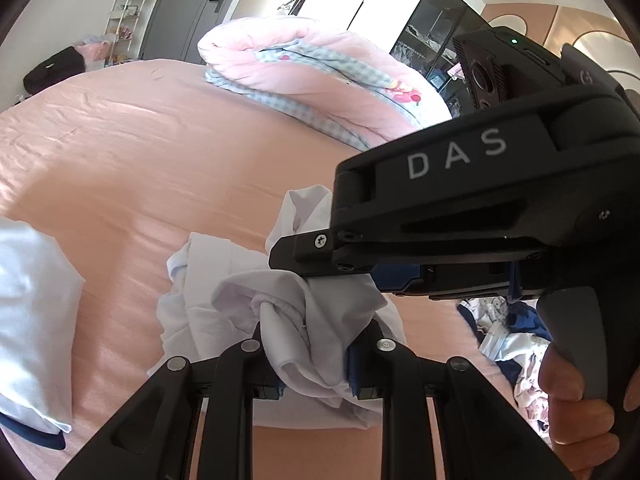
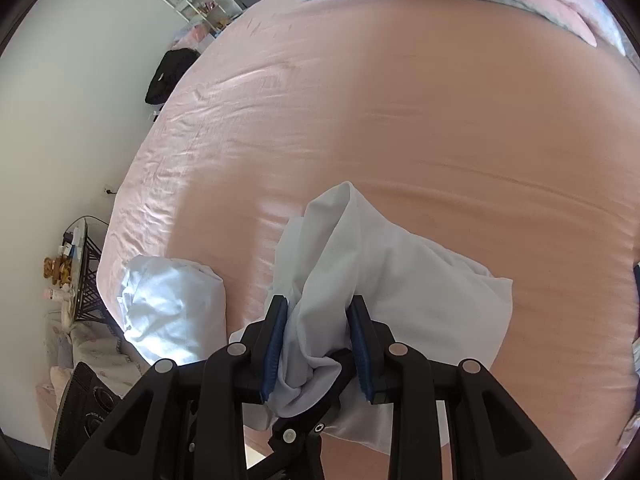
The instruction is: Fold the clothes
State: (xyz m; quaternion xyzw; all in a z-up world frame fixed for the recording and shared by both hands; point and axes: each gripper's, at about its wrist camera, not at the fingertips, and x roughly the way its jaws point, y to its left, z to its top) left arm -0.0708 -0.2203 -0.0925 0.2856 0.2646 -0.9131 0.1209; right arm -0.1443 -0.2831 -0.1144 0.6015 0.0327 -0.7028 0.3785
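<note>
Now both tongs are clamped on the same white garment (image 1: 296,320), which hangs bunched above the pink bed sheet (image 1: 140,152). In the left wrist view, the left tongs (image 1: 308,356) pinch a twisted, knotted wad of the cloth between their pads, with folds spilling out to either side. Just above and to the right, the right tongs (image 1: 304,256) reach in from the side and bite into another part of the same garment; a hand (image 1: 580,396) grips their handle at the lower right edge.

From the right wrist view, the right tongs (image 2: 318,344) show blue pads pressed against a thick gather of the white cloth (image 2: 360,264), which rises in a peak ahead of them and drapes away to the right over the sheet (image 2: 400,100).

Off to the left on the bed lies a second pale blue garment (image 2: 172,316), loosely folded and well apart from the held one. A pink quilt (image 1: 312,72) with a checked lining is heaped at the far side of the bed. More clothes (image 1: 508,336) lie in a jumble at the right, beyond the right tongs.
</note>
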